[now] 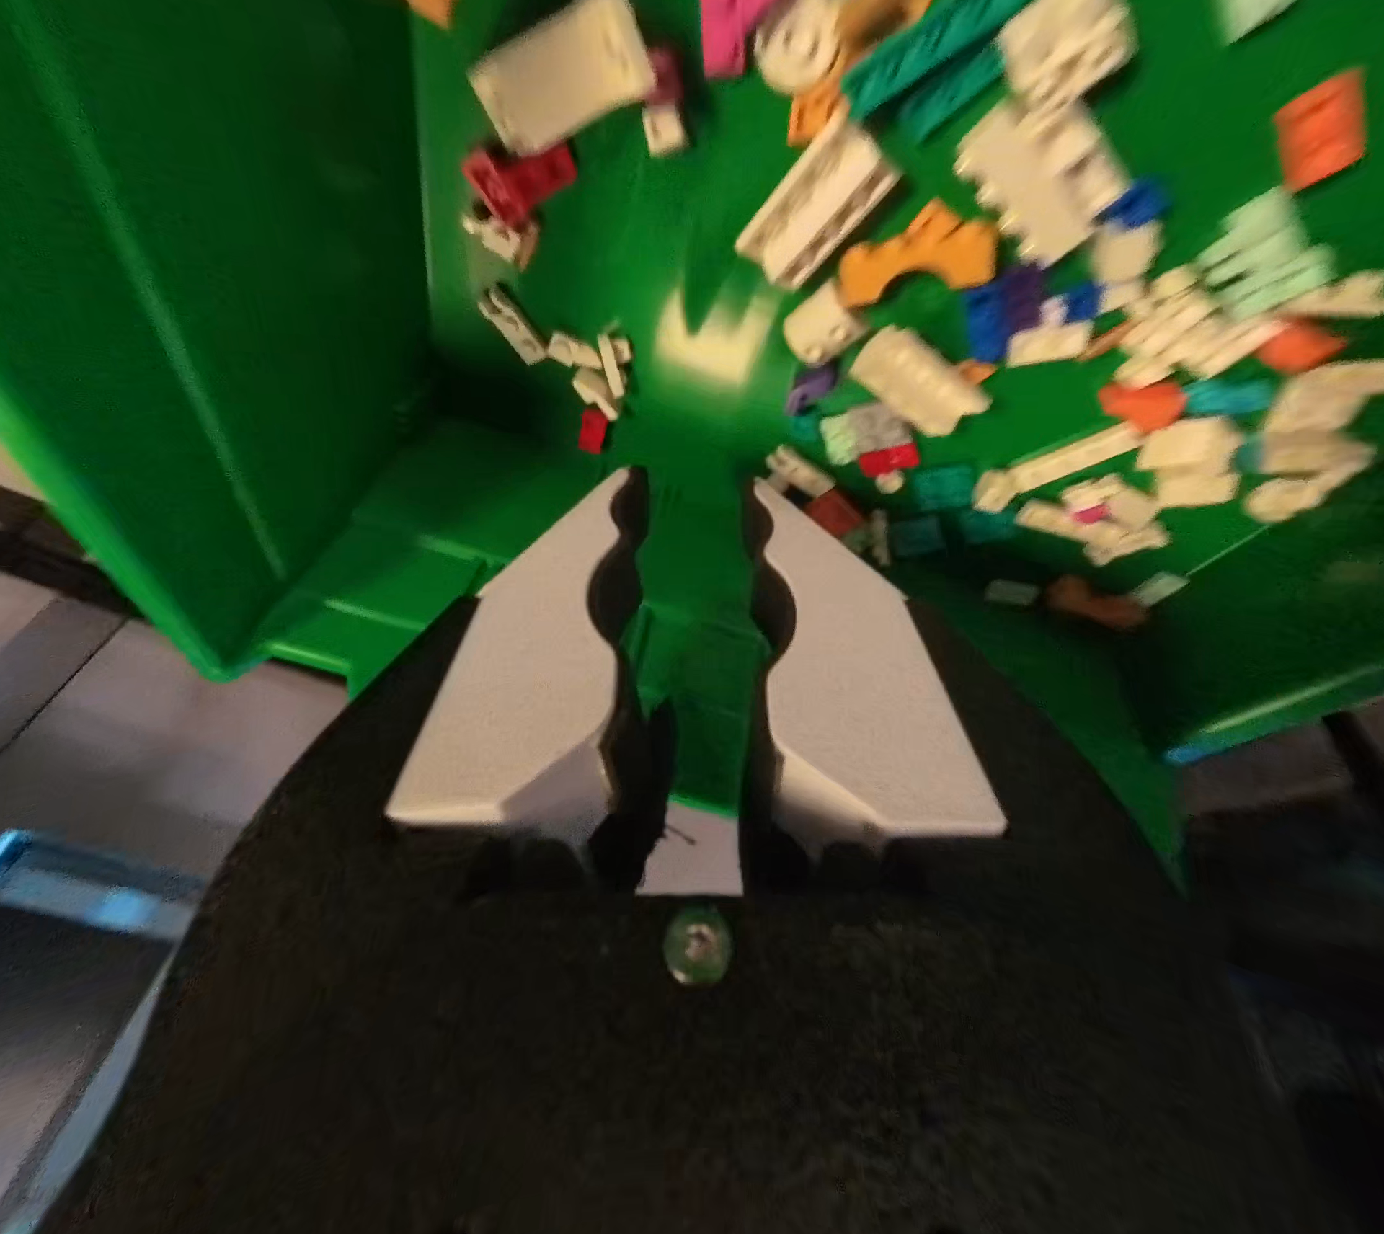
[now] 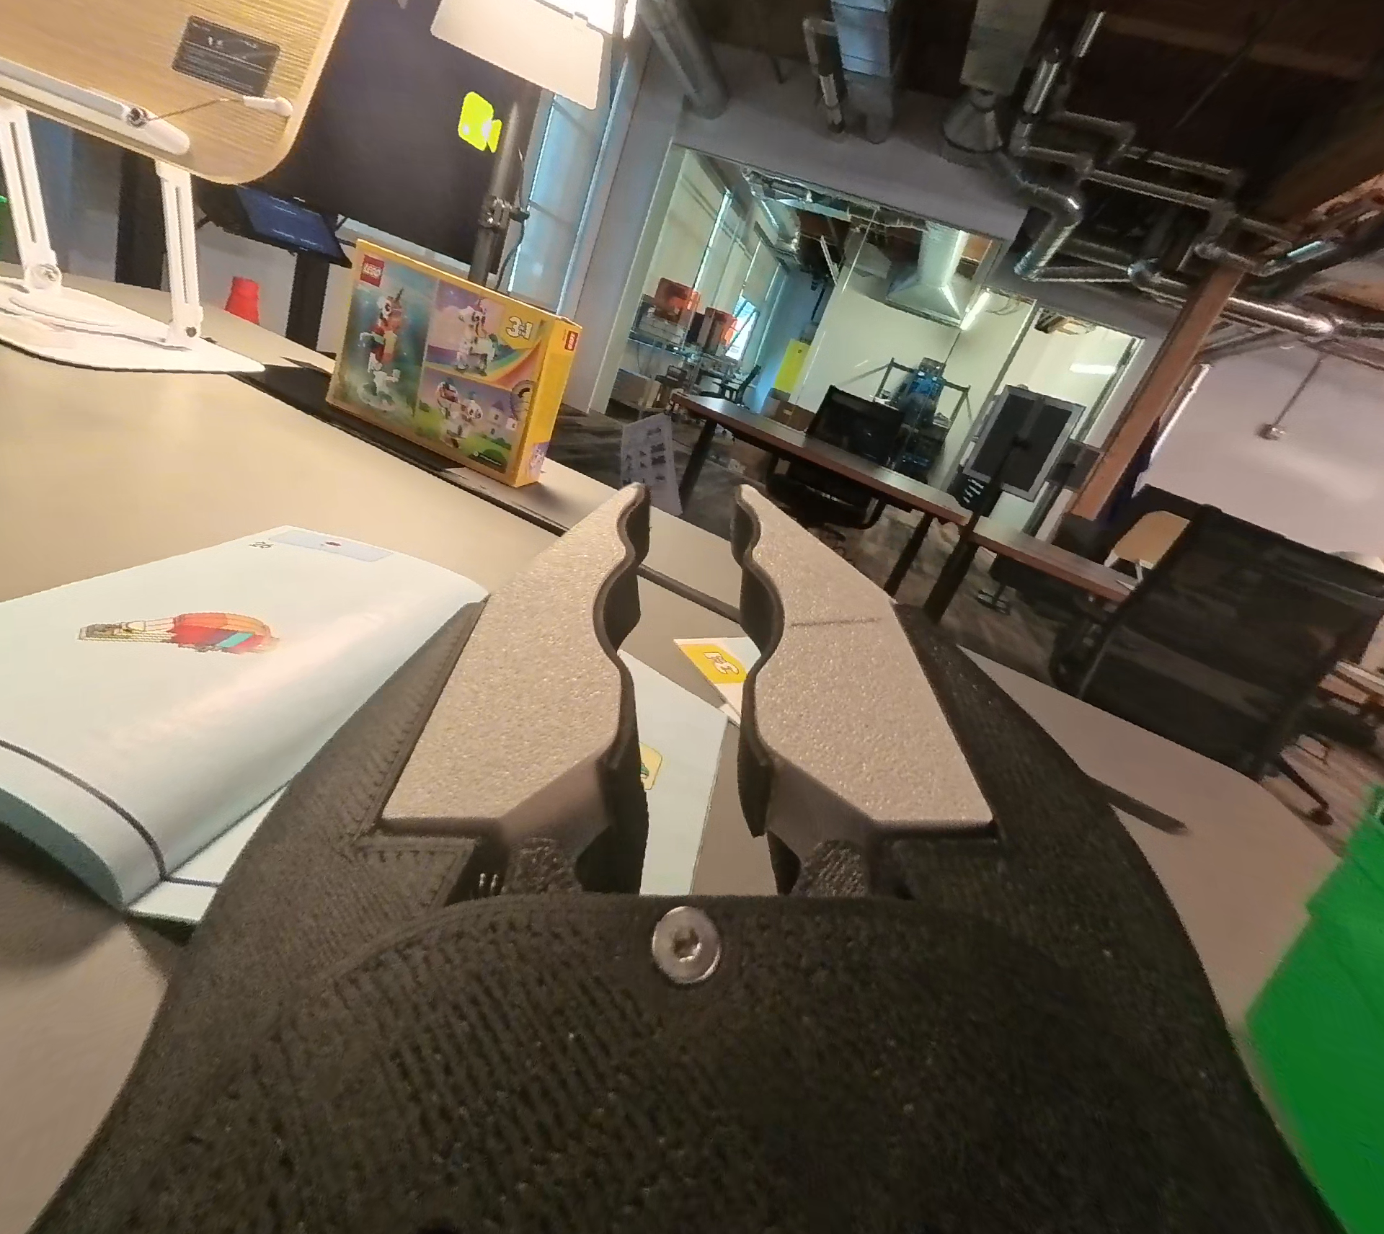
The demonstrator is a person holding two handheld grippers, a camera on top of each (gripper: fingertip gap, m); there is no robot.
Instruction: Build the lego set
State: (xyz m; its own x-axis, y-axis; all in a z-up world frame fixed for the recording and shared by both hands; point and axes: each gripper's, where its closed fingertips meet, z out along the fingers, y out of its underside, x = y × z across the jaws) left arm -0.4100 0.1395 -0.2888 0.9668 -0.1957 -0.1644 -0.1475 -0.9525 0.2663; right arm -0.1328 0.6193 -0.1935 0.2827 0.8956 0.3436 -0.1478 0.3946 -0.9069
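Over the green tray (image 1: 225, 224), left gripper (image 1: 696, 486) slightly parted, empty; right gripper (image 2: 689, 501) likewise; bricks (image 1: 899, 367) small, rigid, slippery—pinch flat sides.

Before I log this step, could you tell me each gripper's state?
Left gripper: open, empty, over the green bin.
Right gripper: open, empty.

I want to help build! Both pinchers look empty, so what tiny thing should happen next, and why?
Probably ease the left gripper down into the green tray toward one loose brick, perhaps the small red one just ahead. Both grippers are open and empty, and the right gripper points away, over the instruction booklet.
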